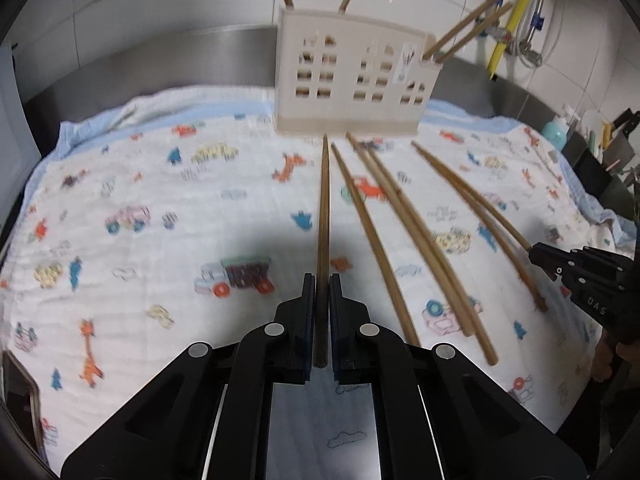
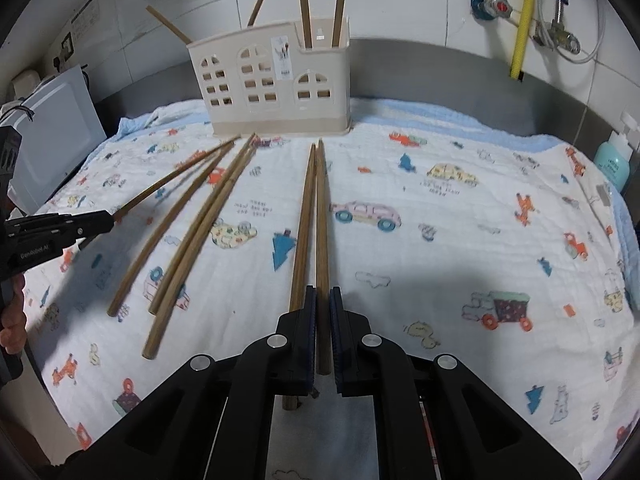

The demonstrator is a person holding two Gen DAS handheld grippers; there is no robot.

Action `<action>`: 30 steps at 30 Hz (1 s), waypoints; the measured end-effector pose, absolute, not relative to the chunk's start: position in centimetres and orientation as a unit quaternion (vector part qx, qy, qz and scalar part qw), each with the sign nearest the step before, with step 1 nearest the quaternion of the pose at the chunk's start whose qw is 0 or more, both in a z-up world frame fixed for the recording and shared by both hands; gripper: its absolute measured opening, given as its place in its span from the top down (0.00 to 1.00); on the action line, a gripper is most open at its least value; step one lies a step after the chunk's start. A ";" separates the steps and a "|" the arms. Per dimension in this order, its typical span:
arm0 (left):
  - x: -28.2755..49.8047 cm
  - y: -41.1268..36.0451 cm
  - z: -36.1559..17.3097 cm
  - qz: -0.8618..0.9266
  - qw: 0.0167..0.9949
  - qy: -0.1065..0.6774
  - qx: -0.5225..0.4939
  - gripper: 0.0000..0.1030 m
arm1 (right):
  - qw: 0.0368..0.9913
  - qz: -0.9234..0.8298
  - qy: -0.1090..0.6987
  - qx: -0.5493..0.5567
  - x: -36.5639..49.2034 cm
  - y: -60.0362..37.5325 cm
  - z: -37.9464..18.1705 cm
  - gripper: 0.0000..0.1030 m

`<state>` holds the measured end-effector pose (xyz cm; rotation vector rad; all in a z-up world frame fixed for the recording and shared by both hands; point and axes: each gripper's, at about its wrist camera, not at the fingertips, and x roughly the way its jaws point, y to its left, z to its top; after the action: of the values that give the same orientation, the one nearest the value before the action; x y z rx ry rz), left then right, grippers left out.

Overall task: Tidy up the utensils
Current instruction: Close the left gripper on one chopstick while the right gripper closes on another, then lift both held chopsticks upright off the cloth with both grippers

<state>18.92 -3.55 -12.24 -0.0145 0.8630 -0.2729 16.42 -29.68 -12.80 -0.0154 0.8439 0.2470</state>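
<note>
Left grip: the left gripper [image 1: 319, 280] is clenched on 1 chopstick [image 1: 323, 216], pinched near its thick end, the pads pressing both sides.

Right grip: the right gripper [image 2: 320, 292] is clenched on its own chopstick [image 2: 322, 240]; a 2nd stick [image 2: 302, 232] lies just beside it on the cloth, passing under the left finger, apparently not gripped, though the fingers hide its lower end.

Long axis: each held stick runs straight ahead out of its jaws, thin tip pointing at the foot of the holder [image 1: 352, 76].

Key relation: the holder stands upright beyond both tips, near the back of the printed cloth [image 1: 160, 184]. To go in, I judge each stick must be raised and tipped so it enters the open top from above.

Nearer hand: neither clearly; both tips stop just short of the holder's base.

Already stored: 4 chopsticks stand in the holder, 2 in the tall part and 2 in the low part.

Left on cloth: 3 loose sticks [image 2: 192, 232] between the grippers, plus the 1 beside the right jaws.

Left view only: the right gripper from the side, with its held stick and that stick's neighbour.

Right view only: the left-held stick lifted off the cloth, its tip hanging near the holder's left corner.
</note>
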 end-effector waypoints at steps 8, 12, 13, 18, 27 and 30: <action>18.7 -3.3 -9.2 -0.144 0.914 0.380 -0.005 0.97 | 0.923 0.121 0.366 -0.009 16.0 -29.6 -8.6 0.94; 18.4 -3.5 -10.1 -0.158 0.905 0.394 0.007 0.96 | 0.928 0.123 0.352 -0.014 16.1 -29.3 -7.2 0.93; 18.2 -3.6 -10.5 -0.156 0.904 0.397 0.011 0.96 | 0.928 0.123 0.351 -0.015 16.1 -29.3 -7.1 0.93; 18.4 -3.7 -12.5 -0.154 0.893 0.422 0.008 0.94 | 0.926 0.122 0.356 -0.008 16.1 -29.4 -7.6 0.93; 19.0 -4.3 -14.7 -0.147 0.883 0.445 0.011 0.94 | 0.927 0.121 0.354 -0.003 16.3 -29.4 -7.6 0.93; 19.2 -4.1 -14.9 -0.146 0.881 0.450 0.005 0.91 | 0.928 0.121 0.354 -0.002 16.4 -29.4 -7.6 0.93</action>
<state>19.23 -4.14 -14.89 0.0098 0.9367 -0.3035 16.35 -29.44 -7.55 -0.0044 0.7248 0.2479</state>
